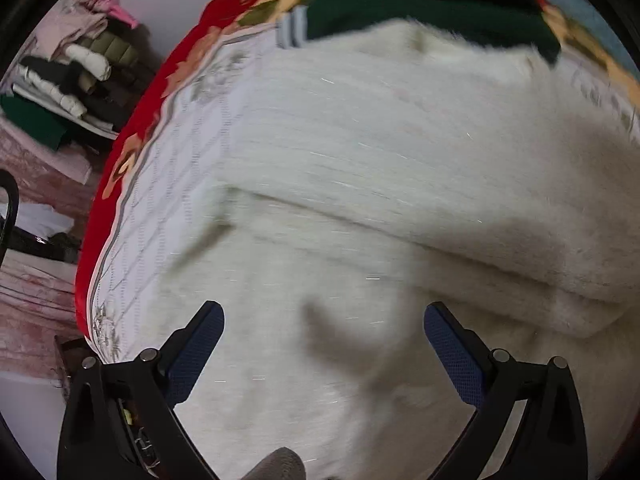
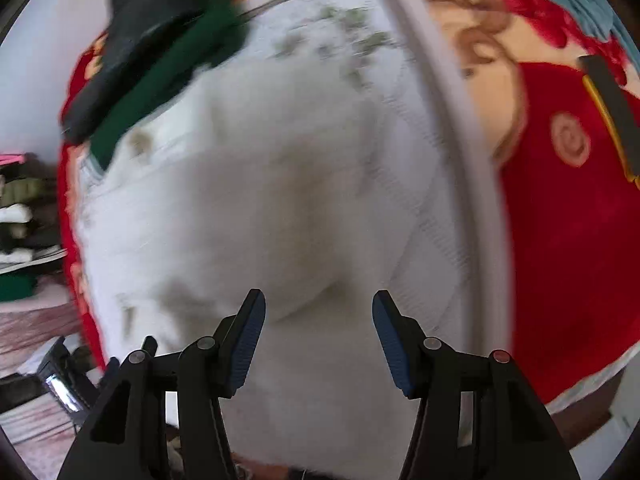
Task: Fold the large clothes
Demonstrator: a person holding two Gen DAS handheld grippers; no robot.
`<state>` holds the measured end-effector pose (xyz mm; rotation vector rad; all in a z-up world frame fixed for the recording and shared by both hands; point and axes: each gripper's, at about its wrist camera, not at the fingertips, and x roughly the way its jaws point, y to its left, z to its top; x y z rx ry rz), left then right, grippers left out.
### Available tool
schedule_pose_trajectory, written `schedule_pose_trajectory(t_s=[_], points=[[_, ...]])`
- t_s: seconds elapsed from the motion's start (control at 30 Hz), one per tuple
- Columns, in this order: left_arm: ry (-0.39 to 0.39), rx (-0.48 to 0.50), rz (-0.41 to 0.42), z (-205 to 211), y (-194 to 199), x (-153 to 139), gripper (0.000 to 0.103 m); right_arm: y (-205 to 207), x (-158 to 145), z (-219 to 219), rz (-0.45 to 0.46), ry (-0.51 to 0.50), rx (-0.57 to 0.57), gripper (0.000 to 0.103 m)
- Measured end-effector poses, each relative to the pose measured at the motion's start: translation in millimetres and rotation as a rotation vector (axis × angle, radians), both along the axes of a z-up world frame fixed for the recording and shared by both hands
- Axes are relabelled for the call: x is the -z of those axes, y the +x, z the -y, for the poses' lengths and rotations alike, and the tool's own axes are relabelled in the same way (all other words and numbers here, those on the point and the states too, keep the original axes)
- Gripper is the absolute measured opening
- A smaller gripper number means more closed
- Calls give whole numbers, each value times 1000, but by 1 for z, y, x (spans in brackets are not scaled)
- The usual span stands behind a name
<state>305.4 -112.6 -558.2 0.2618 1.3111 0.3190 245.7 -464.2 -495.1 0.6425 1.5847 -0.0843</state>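
Observation:
A large fluffy white garment [image 1: 380,184] lies on a bed with a white quilted, red-bordered cover [image 1: 172,168]. One part is folded over, leaving a thick ridge across its right side. My left gripper [image 1: 324,316] is open and empty just above the garment's near part. In the right wrist view the same white garment [image 2: 256,216] fills the middle, blurred. My right gripper [image 2: 319,312] is open and empty above its near edge. The bed cover [image 2: 560,240] shows red on the right.
Folded dark green and black clothes [image 1: 420,12] lie at the far end of the bed; they also show in the right wrist view [image 2: 156,60]. A pile of stacked clothes [image 1: 72,80] sits beyond the bed's left edge. The floor is reddish.

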Motion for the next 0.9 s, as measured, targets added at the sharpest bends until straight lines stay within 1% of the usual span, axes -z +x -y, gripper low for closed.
schedule_pose_trajectory(t_s=[0.03, 0.1, 0.13, 0.17, 0.2, 0.23, 0.27, 0.3, 0.33, 0.37, 0.4, 0.47, 0.5, 0.53, 0.57, 0.6, 0.63, 0.67, 0.7, 0.73, 0.77, 0.8, 0.83, 0.9], points=[[18, -4, -14, 9, 2, 12, 103, 4, 15, 4, -42, 21, -64, 58], [47, -8, -49, 20, 6, 35, 103, 9, 34, -6, -67, 46, -146, 58], [72, -26, -72, 22, 7, 48, 103, 10, 44, -6, -72, 53, -184, 55], [76, -42, -69, 20, 6, 52, 103, 12, 55, -9, -77, 36, -221, 47], [78, -62, -54, 18, 6, 53, 103, 14, 65, -11, -79, 15, -229, 22], [81, -74, -49, 17, 6, 52, 103, 16, 75, -15, -81, 12, -210, 21], [89, -84, -47, 18, 6, 52, 103, 10, 84, -2, -99, -15, -183, 21], [98, -88, -45, 18, 5, 52, 103, 6, 90, 8, -96, -17, -160, 9], [104, -99, -41, 20, 4, 53, 103, 2, 92, 15, -91, -7, -148, 5], [108, -115, -35, 20, 4, 53, 103, -2, 94, 23, -81, 24, -146, 5], [112, -125, -32, 21, 4, 53, 103, -3, 92, 25, -82, 29, -162, 5], [118, -150, -36, 22, 4, 51, 103, 1, 86, 30, -111, 54, -209, 9], [116, -160, -42, 22, 3, 48, 103, 3, 83, 31, -124, 70, -212, 19], [113, -170, -44, 22, 2, 43, 103, 4, 79, 34, -127, 78, -212, 35], [125, -179, -43, 24, -1, 35, 103, 4, 69, 44, -110, 87, -216, 42], [139, -183, -36, 28, -7, 24, 103, 5, 57, 55, -81, 101, -233, 56], [150, -180, -29, 32, -12, 16, 103, 9, 49, 71, -70, 103, -250, 67], [188, -174, -25, 41, -24, 3, 103, 6, 38, 82, -62, 93, -272, 69], [225, -163, -24, 49, -33, -7, 103, 2, 28, 93, -54, 76, -291, 70], [245, -151, -21, 56, -41, -14, 103, 1, 25, 90, -52, 67, -300, 70], [268, -132, -30, 71, -58, -24, 103, -6, 18, 102, -58, 48, -317, 70], [278, -125, -39, 80, -67, -29, 103, -13, 13, 112, -63, 32, -326, 70], [289, -113, -52, 97, -86, -36, 103, -19, 9, 119, -66, 17, -330, 70], [301, -80, -91, 125, -109, -38, 103, -16, 12, 128, -77, -1, -333, 70]])
